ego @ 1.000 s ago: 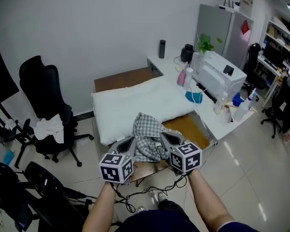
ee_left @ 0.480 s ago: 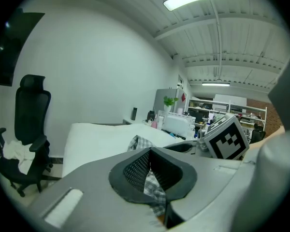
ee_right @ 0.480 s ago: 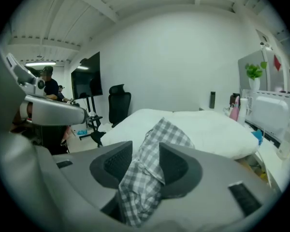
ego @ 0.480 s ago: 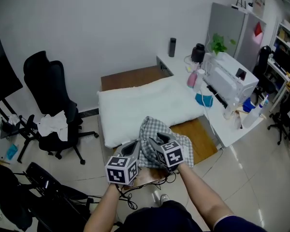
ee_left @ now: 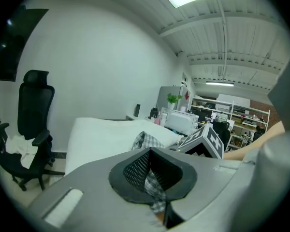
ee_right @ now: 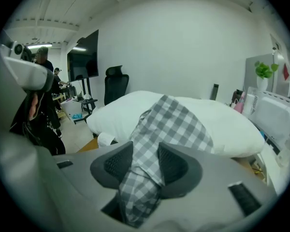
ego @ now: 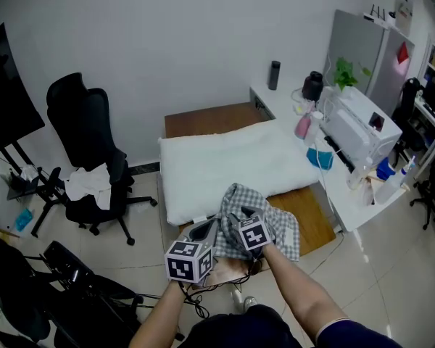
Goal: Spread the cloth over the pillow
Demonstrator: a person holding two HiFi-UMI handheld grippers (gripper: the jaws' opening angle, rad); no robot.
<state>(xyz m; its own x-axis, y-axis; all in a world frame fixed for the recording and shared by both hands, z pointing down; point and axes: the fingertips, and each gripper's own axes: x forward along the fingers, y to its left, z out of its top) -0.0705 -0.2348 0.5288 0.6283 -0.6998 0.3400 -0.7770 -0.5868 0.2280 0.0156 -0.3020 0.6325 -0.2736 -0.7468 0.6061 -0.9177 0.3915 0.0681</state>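
The checked cloth (ego: pixel 267 214) is bunched in a heap at the near edge of the pillow (ego: pixel 225 167). Part of it rests on the pillow's front margin and the rest hangs over the wooden tabletop (ego: pixel 203 118) below. It is not spread; most of the pillow's white surface is bare.

The left gripper (ee_left: pixel 150 170) is closed on the cloth, with a fold of the check fabric pinched between its pads. This grip appears to serve as an anchor, keeping one part of the cloth fixed while a second hold is sought.

The right gripper (ee_right: pixel 145 164) stands with its jaws wide apart. A band of cloth runs between its pads and on towards the pillow, but the pads do not press on it (the fabric hangs loose in the gap). In the inspector's judgement it is placed to take a fresh hold, and that hold has not yet been made.

Both grippers sit close together at the near side of the heap. Judged from this, the step in hand is finding two separate edges or corners so that the cloth can be drawn apart and laid across the pillow.

Beyond the pillow, a white tabletop (ego: pixel 284 104) carries bottles and a white appliance. An office chair (ego: pixel 87 133) stands well apart on the left.
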